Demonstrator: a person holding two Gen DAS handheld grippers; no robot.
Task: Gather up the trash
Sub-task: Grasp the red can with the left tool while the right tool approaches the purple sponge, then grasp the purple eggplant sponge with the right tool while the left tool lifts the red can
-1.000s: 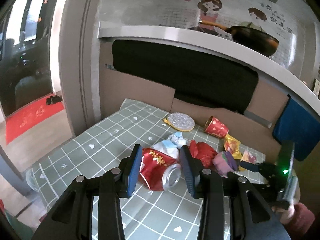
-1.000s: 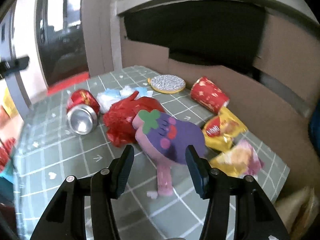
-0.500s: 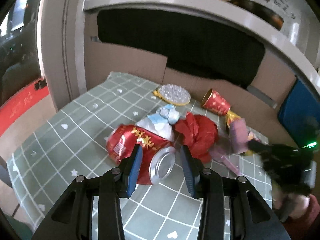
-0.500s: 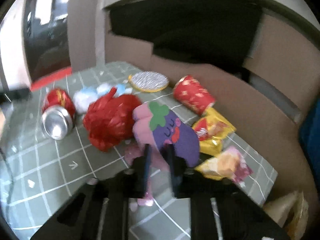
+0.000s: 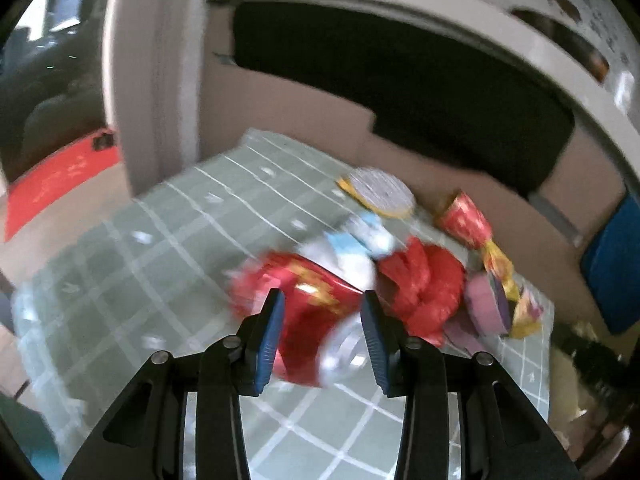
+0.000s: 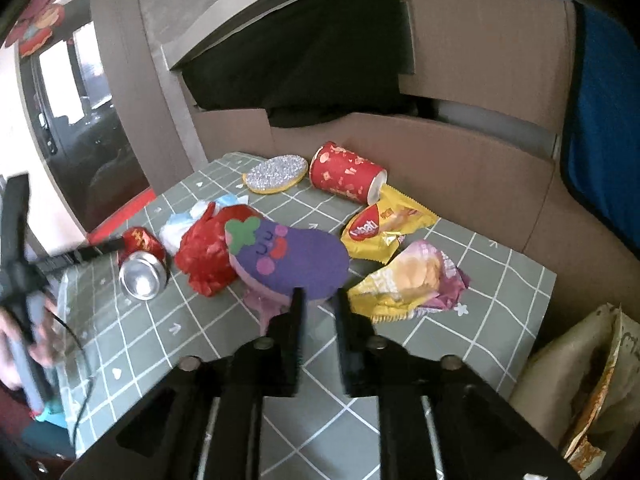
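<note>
A crushed red can (image 5: 316, 308) lies on its side on the green checked table (image 5: 160, 248). My left gripper (image 5: 323, 320) is open just above it, its blue pads on either side of the can's near end without pressing it. The picture there is blurred. The can (image 6: 142, 268) rests on the table in the right wrist view too. My right gripper (image 6: 320, 300) has its jaws opening. Its fingertips stand at the near edge of a purple eggplant-shaped foam piece (image 6: 288, 260), and nothing is gripped. A red plastic bag (image 6: 204, 252) sits between the can and the foam piece.
A red paper cup (image 6: 344, 178), a silver glitter disc (image 6: 276, 174), a yellow snack packet (image 6: 380, 228), a yellow-pink wrapper (image 6: 412, 280) and white-blue tissue (image 6: 180, 228) lie on the table. Cardboard walls stand behind. A paper bag (image 6: 580, 380) stands off the right edge.
My left gripper came down and closer to the can. My right gripper went from wide open to shut near the foam piece's stem, then partly reopened while rolling and shifting sideways.
</note>
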